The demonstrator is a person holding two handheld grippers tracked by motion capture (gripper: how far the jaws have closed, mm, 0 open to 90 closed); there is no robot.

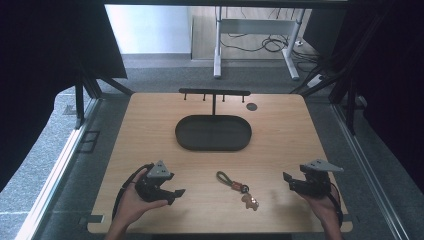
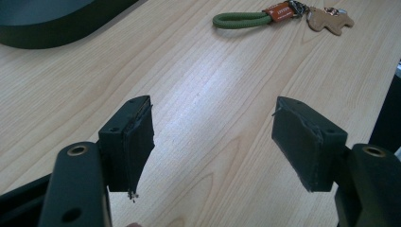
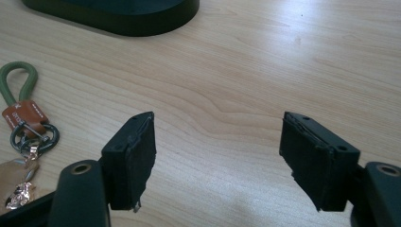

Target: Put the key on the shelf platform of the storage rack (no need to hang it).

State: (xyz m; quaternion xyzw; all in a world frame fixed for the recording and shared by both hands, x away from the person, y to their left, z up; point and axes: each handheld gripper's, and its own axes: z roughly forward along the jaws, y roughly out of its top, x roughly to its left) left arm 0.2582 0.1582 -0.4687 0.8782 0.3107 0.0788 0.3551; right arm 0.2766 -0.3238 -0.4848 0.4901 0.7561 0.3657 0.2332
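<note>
Wooden table [image 1: 150, 130] under us carries a green-looped keychain [image 1: 239, 188] near the front edge, between our two hands and apart from both. We cannot read the print on its orange tag, and in the right gripper view the leather charm is cut off at the frame's edge. Our left gripper [image 1: 170, 192] has its jaws spread wide over bare wood, holding nothing; our right gripper [image 1: 289, 180] is equally wide apart and empty. Farther back sits a dark oval tray [image 1: 186, 135] with a black hook rack [image 1: 214, 93] rising behind it. Beyond the table we see grey carpet, a white desk frame [image 1: 255, 27] and loose cables on the floor
</note>
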